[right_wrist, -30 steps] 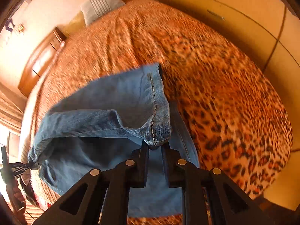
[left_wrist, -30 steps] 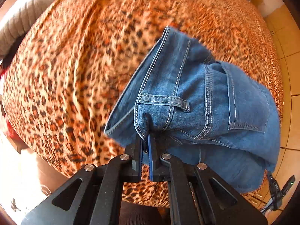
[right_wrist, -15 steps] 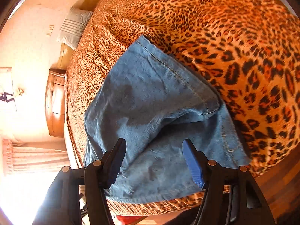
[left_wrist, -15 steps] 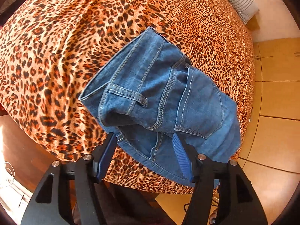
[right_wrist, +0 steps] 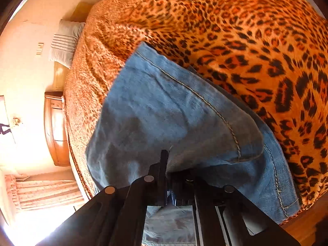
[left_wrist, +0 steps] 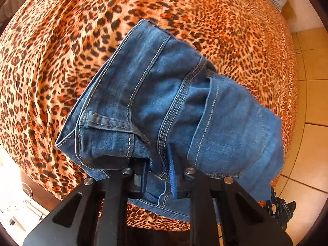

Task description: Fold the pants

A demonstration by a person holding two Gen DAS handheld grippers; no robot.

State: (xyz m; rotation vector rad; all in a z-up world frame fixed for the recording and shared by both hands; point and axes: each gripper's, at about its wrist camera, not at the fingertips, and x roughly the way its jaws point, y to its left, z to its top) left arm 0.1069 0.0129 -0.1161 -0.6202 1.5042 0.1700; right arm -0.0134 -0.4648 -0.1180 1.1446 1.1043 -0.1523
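Observation:
Blue jeans lie folded near the edge of a bed under a leopard-print cover. The left wrist view shows the waistband end with a belt loop and a back pocket. My left gripper points steeply down at the near edge of that end. Its jaws are closing, with a thick seam fold of denim pinched between them. The right wrist view shows the plain leg end of the jeans with a stitched hem. My right gripper is shut there, with denim bunched at its tips.
A striped pillow lies at the head of the bed, next to a wooden nightstand. A curtain hangs further along. Tiled floor runs along one side of the bed, and loose cables lie on the floor on the other.
Both grippers held the denim a second ago. Half a second ago both stood wide open over the laid-down jeans. Now each has closed on the denim edge nearest it.

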